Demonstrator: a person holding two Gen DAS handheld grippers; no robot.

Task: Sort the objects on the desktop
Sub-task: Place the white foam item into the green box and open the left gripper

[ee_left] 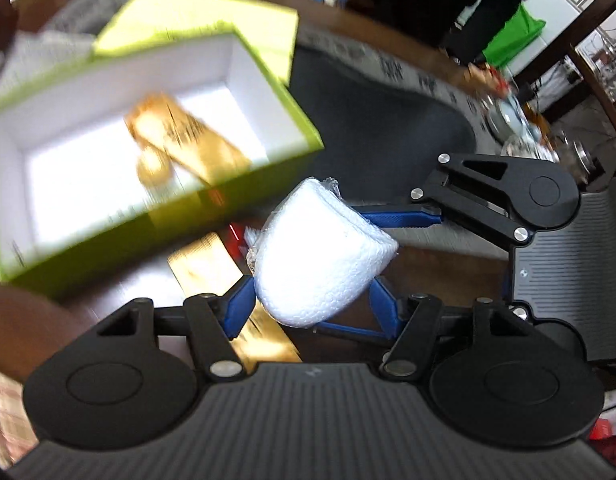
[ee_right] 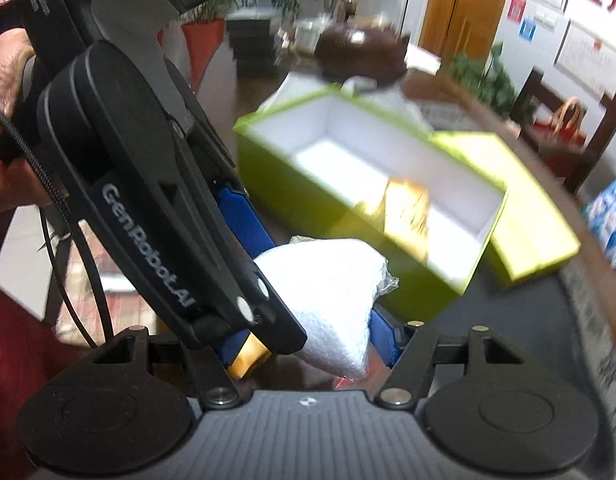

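Observation:
A white foam-wrapped bundle hangs above the table, just in front of an open green box. My left gripper is shut on it, one blue finger pressing each side. My right gripper also closes on the bundle; one of its fingers lies against the bundle's far side. The left gripper's black body crosses the right wrist view and hides the right gripper's left finger. The white-lined box holds a gold packet. Everything is blurred.
The box's green lid lies behind the box. A gold strip lies on the brown table under the bundle. A dark grey mat spreads to the right, with tea ware beyond. A person's hand holds the left gripper.

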